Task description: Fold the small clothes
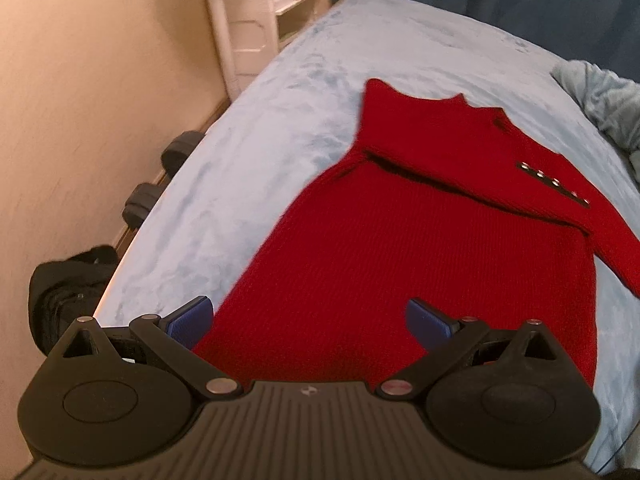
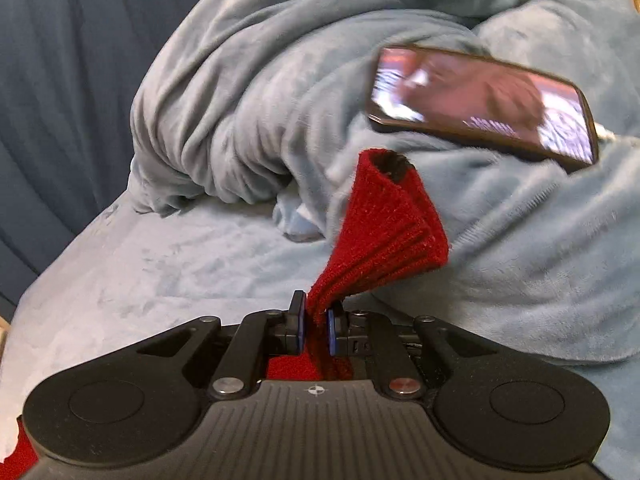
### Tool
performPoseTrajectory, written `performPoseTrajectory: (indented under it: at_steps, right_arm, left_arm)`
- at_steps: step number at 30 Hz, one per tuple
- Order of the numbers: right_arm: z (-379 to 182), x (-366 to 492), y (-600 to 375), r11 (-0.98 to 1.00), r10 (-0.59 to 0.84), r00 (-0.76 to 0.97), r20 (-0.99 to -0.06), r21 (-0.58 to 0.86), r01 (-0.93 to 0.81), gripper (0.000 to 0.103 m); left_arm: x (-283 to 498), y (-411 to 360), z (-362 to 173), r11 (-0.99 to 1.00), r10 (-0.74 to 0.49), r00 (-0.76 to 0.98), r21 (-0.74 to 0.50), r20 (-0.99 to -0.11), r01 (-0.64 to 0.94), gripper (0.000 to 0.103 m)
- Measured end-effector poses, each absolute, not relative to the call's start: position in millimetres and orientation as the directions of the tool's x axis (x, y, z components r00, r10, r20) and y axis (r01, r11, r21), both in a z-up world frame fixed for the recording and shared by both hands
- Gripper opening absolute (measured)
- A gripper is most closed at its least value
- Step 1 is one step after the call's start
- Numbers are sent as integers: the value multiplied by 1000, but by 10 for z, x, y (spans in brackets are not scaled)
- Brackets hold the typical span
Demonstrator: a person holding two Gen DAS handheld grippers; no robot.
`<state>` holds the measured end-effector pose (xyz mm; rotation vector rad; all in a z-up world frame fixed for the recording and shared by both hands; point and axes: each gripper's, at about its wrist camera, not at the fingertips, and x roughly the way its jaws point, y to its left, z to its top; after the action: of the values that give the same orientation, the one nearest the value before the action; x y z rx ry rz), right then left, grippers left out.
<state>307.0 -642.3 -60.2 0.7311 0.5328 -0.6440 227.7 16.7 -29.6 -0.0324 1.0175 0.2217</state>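
A red knit sweater point(image 1: 380, 240) lies flat on the pale blue bed point(image 1: 248, 184), one sleeve folded across its chest, a row of metal buttons point(image 1: 554, 184) near the shoulder. My left gripper point(image 1: 310, 320) is open above the sweater's hem, its blue pads point(image 1: 192, 320) spread wide, holding nothing. My right gripper point(image 2: 314, 328) is shut on the sweater's red ribbed sleeve cuff point(image 2: 384, 232), which stands up from the jaws above the bed.
A rumpled blue blanket point(image 2: 248, 92) is heaped behind the cuff, with a lit phone point(image 2: 484, 100) lying on it. A dark curtain point(image 2: 60, 80) hangs at left. Beside the bed are a black bag point(image 1: 68, 292), dumbbells point(image 1: 160, 180) and a white shelf point(image 1: 248, 20).
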Motion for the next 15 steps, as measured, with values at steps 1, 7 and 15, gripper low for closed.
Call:
performPoseTrajectory:
  at_steps: [1,7,15]
  right_arm:
    - [-532,3133,-6371,590,-350,688,-636,421,689,11]
    - [243,3809,-5589,777,-315,798,-513,343,527,11]
    - [803,4769,-3102,974,93,920,-380,227,-5,12]
  left_arm:
    - [2284,244,-311,975,164,499,64,-851,-212,102]
    - [2294,687,-349,958,147,493,-1,-858,-287,102]
    - [2194,1332,-342,923,217,493,13,-843,-384,102]
